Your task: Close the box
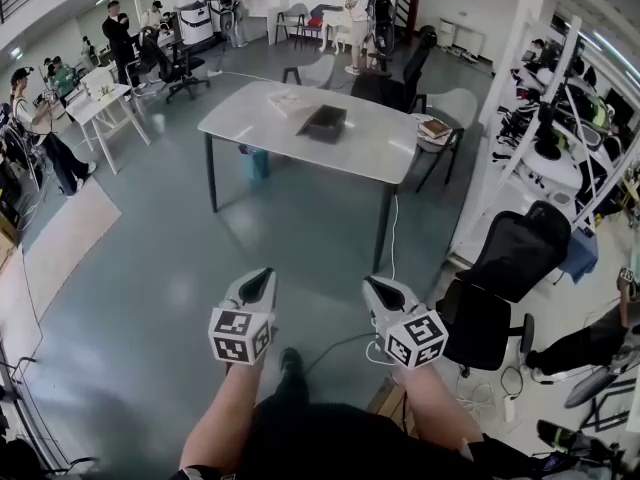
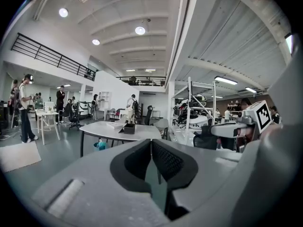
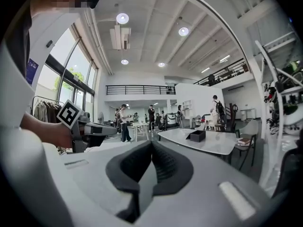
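Observation:
A dark open box (image 1: 325, 122) sits near the middle of a white table (image 1: 250, 128) far ahead across the floor; its flat lid (image 1: 287, 100) lies beside it on the far left. The box (image 2: 129, 128) looks small in the left gripper view and stands on the table (image 3: 218, 145) as the box (image 3: 196, 135) in the right gripper view. My left gripper (image 1: 262, 275) and right gripper (image 1: 371, 285) are held close to my body, side by side, well short of the table. Both are shut with nothing between the jaws.
A black office chair (image 1: 505, 283) stands close on my right. A grey chair holding books (image 1: 436, 128) is at the table's right end. A cable (image 1: 393, 230) runs down from the table to the floor. Several people stand at the back and left. Equipment racks (image 1: 560, 118) fill the right side.

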The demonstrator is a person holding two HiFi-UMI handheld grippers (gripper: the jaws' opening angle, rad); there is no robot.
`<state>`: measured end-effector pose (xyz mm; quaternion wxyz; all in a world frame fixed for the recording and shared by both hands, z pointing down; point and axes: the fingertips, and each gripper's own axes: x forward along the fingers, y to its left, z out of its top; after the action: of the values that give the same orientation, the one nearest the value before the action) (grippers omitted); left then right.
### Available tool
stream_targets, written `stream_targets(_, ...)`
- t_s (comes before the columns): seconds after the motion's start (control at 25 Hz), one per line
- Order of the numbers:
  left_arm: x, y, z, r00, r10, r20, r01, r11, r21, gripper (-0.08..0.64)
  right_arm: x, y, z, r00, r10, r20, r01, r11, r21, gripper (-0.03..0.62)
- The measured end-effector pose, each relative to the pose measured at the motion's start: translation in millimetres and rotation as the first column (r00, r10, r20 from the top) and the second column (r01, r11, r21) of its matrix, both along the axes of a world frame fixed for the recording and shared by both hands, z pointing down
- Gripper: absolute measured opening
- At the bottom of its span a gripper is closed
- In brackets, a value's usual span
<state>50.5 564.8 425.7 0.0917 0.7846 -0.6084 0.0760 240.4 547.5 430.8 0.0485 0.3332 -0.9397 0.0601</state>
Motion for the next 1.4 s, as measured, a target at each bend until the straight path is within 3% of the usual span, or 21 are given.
stream_targets(0.2, -32.7, -40.3, 5.1, 1.0, 0.002, -0.02, -0.002, 1.0, -0.007, 0.02, -33.5, -39.8, 10.6, 1.0, 0.021, -0.01, -0.021, 0.999, -0.024, 0.003)
stream_targets(0.52, -97.6, -120.0, 13.3, 0.998, 0.035, -0.044, -0.036, 0.999, -0.032, 0.02, -102.4, -121.8, 40.0, 0.997, 0.058, -0.052, -0.065, 0.988, -0.139, 0.003)
stream_targets(0.72, -124.2, -173.1, 26.1, 0.996, 0.074, -0.058, -0.077, 0.996, -0.043, 0.02, -146.7, -174.0, 45.2, 0.996, 0.04, -0.086, -0.053, 0.986, -0.156, 0.005)
stream_targets(0.92, -178.0, -217.0, 24.1, 0.994, 0.096, -0.049, -0.098, 0.995, -0.035, 0.02, -189.1, -209.8, 46.3, 0.993, 0.037, -0.116, -0.055, 0.986, -0.16, 0.005)
stream_targets(1.12, -207.8, -240.4, 26.7, 0.994, 0.102, -0.046, -0.104, 0.993, -0.047, 0.02, -204.4, -234.7, 46.6, 0.99, 0.067, -0.123, -0.086, 0.984, -0.158, 0.005)
stream_targets(1.4, -207.8, -282.4, 41.6, 0.99, 0.125, -0.065, -0.13, 0.988, -0.085, 0.02, -204.7, -282.0, 52.9, 0.987, 0.109, -0.117, -0.128, 0.977, -0.168, 0.005)
